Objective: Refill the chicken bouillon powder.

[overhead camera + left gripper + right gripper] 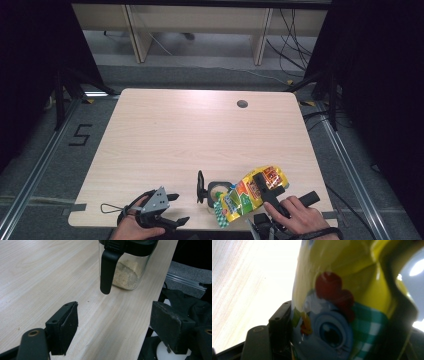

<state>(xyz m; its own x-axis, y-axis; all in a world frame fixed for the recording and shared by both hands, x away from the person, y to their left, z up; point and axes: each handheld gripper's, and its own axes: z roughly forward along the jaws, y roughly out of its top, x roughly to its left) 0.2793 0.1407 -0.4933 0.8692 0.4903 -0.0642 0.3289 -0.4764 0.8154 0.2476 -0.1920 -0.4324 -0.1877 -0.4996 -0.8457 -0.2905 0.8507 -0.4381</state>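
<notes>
Right, start with the tabletop [165, 140], pale wood and mostly bare, because all the action is crowded at its near edge. Next in size is the yellow bag [248, 196], a glossy snack-style pouch with a cartoon chick printed on it. It hangs tilted, long axis running from upper right down to lower left, its lower end tipped toward the jar [218, 192] and just beside the jar's right rim. The right tongs [264, 189] are clamped on the bag's upper half; in the right gripper view you can see a black jaw pressed against the foil, so that's a firm hold on the bag.

The jar is our landmark: clear walls, black collar, a black handle [108, 270] hanging down its side, and its lid [200, 187] flipped up on the left. Inside sits a low layer of pale, crumbly grains, well short of full. Whether anything is falling from the bag right now, I can't make out.

Left of the jar, and nearer the table edge, the left tongs [176, 208] hover with jaws wide apart and nothing between them; the left gripper view looks straight up at the handle.

My read: this is a pour. The bag's mouth must sit over the jar's opening, and the empty left tongs are nearer to steady the jar.
</notes>
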